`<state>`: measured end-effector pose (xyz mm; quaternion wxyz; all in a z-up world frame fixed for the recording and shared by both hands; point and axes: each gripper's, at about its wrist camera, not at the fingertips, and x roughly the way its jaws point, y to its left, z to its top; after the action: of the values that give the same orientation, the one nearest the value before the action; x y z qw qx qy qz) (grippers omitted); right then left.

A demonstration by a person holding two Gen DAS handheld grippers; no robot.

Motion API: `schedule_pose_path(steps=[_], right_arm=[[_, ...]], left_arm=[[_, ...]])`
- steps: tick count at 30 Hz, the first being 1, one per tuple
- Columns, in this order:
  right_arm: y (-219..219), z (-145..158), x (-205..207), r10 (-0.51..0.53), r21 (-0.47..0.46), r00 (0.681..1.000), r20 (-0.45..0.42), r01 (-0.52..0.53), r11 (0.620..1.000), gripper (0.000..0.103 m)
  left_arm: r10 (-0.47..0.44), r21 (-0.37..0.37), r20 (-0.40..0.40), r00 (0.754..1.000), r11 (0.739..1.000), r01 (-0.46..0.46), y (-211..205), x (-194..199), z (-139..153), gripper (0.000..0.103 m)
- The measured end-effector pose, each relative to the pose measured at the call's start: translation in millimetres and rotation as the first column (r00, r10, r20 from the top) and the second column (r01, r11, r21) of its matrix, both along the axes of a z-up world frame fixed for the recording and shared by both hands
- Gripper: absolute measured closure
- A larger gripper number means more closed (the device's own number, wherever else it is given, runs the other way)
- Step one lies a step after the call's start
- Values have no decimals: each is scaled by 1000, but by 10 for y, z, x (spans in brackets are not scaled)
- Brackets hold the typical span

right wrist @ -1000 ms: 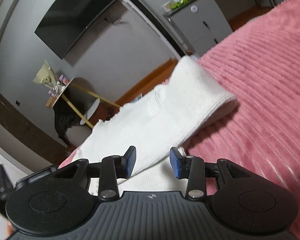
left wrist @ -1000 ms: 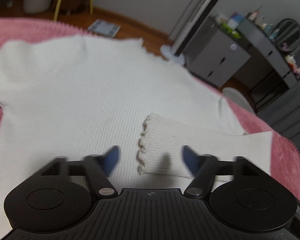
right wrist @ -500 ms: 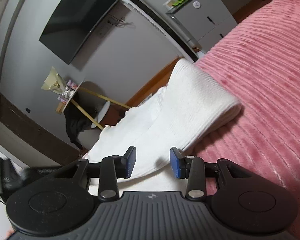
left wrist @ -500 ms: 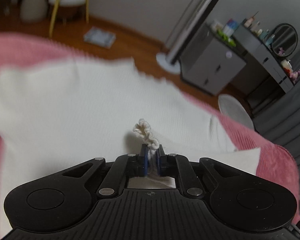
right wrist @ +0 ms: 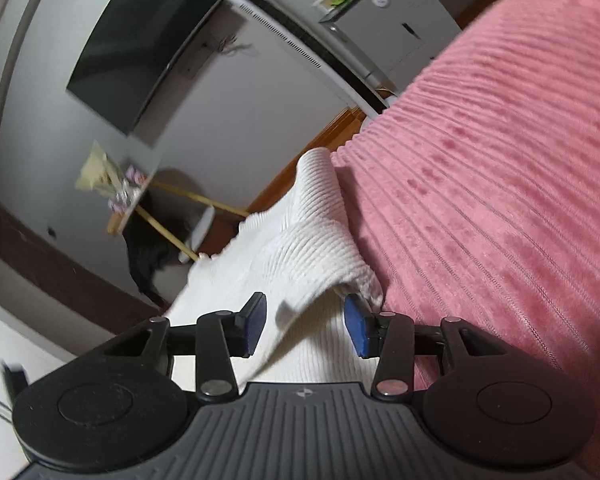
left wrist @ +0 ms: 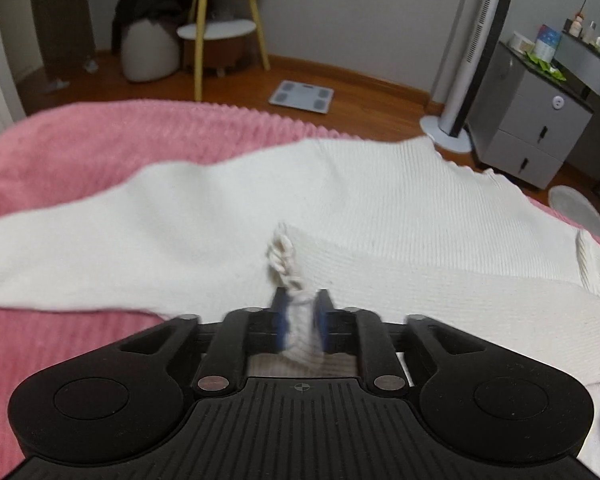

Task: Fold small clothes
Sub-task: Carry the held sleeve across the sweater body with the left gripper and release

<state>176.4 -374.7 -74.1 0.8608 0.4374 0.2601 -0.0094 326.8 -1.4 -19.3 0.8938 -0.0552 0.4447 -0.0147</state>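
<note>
A white ribbed sweater point(left wrist: 380, 200) lies spread on the pink blanket point(left wrist: 80, 148). One sleeve is folded across its body, and the frilled sleeve cuff point(left wrist: 286, 264) is bunched up between the pads of my left gripper point(left wrist: 302, 320). Those jaws are opening, with the cuff still filling the gap and touching both pads. In the right wrist view, a thick fold of the sweater point(right wrist: 316, 248) rises just ahead of my right gripper point(right wrist: 306, 322). Its jaws are opening too, over white fabric that neither pad presses.
The blanket's ribbed surface point(right wrist: 500, 180) stretches away on the right. Beyond the bed edge are a wooden floor with a scale point(left wrist: 302, 96), a tower fan point(left wrist: 468, 60), a grey cabinet point(left wrist: 540, 128) and a yellow-legged stand point(left wrist: 204, 28).
My left gripper shut on the sleeve cuff, then drew it left across the sweater; its jaws now stand a little wider. My right gripper dipped toward the fold and its jaws spread.
</note>
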Motion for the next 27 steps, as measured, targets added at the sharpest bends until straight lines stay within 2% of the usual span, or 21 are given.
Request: schedule_pose_path(steps=[2, 3, 4, 5, 7, 8, 10, 12, 14, 17, 19, 20, 21, 23, 25, 27], right_arm=[[-88, -85, -34, -28, 109, 999, 22, 26, 994, 50], [-128, -123, -52, -46, 160, 998, 36, 40, 986, 45], [-163, -152, -66, -64, 190, 997, 44, 54, 980, 45], [-184, -147, -53, -78, 202, 996, 49, 67, 977, 45], [-178, -140, -15, -95, 191, 994, 59, 82, 978, 46], [-166, -143, 4, -93, 176, 994, 60, 81, 981, 50], [-138, -145, 42, -93, 129, 994, 50, 85, 988, 65], [-124, -165, 81, -94, 88, 995, 23, 91, 992, 92], [-141, -160, 72, -110, 79, 994, 15, 108, 991, 96], [-82, -38, 36, -98, 20, 990, 105, 96, 995, 96], [-44, 32, 8, -56, 13, 983, 176, 55, 998, 96], [-35, 46, 25, -29, 21, 983, 183, 26, 999, 96], [-22, 48, 58, -5, 19, 987, 163, 2, 1000, 96], [16, 24, 153, 32, -26, 998, 59, -31, 999, 92], [39, -36, 239, 39, -82, 997, -65, -44, 996, 92], [21, -52, 250, 40, -82, 996, -84, -47, 996, 92]], left_arm=[[-22, -63, 6, 1000, 998, 23, 26, -23, -31, 67], [-35, -91, 1, 999, 995, 35, 21, -3, -45, 69], [-43, -106, -8, 999, 993, 42, -2, 20, -42, 77], [-51, -108, -11, 999, 993, 50, -23, 29, -34, 91], [-59, -80, 11, 998, 995, 59, -75, 53, 22, 92], [-65, -63, 27, 998, 996, 66, -96, 46, 64, 92], [-71, -54, 62, 996, 996, 75, -97, 37, 178, 93], [-66, -56, 113, 991, 996, 73, -60, 28, 325, 93], [-54, -67, 168, 984, 996, 66, -8, 3, 511, 93], [-19, -95, 244, 969, 995, 43, 99, -78, 755, 94], [0, -59, 299, 954, 998, 18, 157, -136, 842, 94], [12, -30, 307, 952, 1000, -3, 183, -138, 836, 94], [22, -18, 290, 957, 1000, -18, 214, -104, 792, 94], [24, -30, 188, 982, 999, -19, 275, -3, 608, 93], [46, 22, 90, 995, 999, -48, 273, 76, 368, 93], [59, 81, 74, 996, 995, -65, 220, 66, 245, 93]])
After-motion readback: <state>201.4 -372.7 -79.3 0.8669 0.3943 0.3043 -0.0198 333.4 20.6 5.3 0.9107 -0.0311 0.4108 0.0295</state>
